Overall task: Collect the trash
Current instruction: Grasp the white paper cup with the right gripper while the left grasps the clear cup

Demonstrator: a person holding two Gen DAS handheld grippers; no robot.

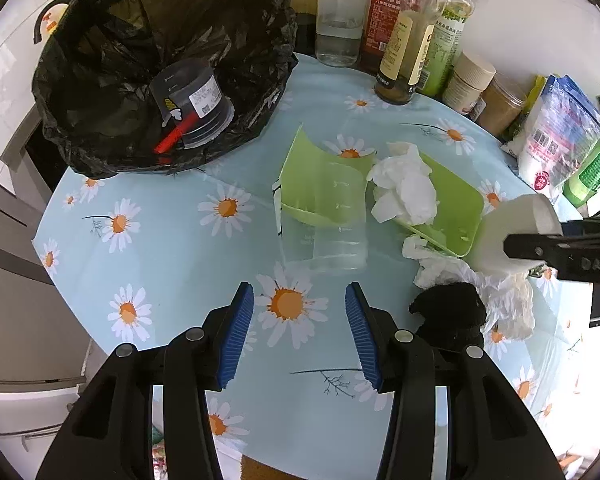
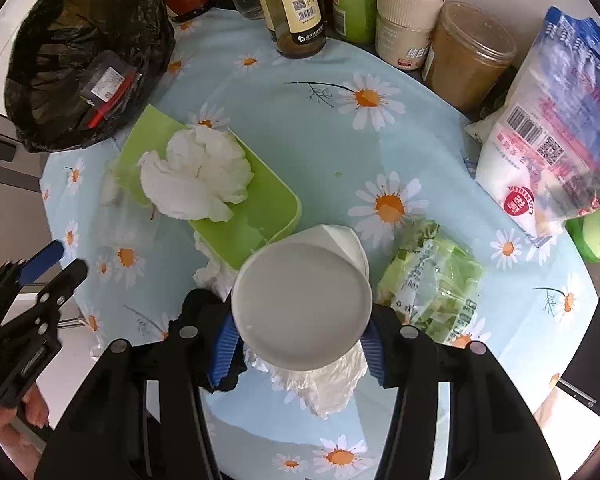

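My right gripper (image 2: pixel 300 344) is shut on a white paper cup (image 2: pixel 304 300), held above the table; the cup also shows in the left wrist view (image 1: pixel 516 232). My left gripper (image 1: pixel 299 332) is open and empty above the daisy tablecloth. A bin with a black bag (image 1: pixel 160 60) stands at the far left and holds a dark plastic container (image 1: pixel 196 108) and a red item. A clear plastic cup (image 1: pixel 328 224) lies ahead of the left gripper, against a green tray (image 1: pixel 456 208) with crumpled white tissue (image 1: pixel 404 188). More tissue (image 2: pixel 324 384) and a black cloth (image 1: pixel 448 312) lie under the right gripper.
Bottles and jars (image 1: pixel 408 32) line the back edge of the round table (image 1: pixel 172 264). A white bag (image 2: pixel 548 128) and a green bottle stand at the right. A green plastic wrapper (image 2: pixel 436 280) lies to the right of the paper cup.
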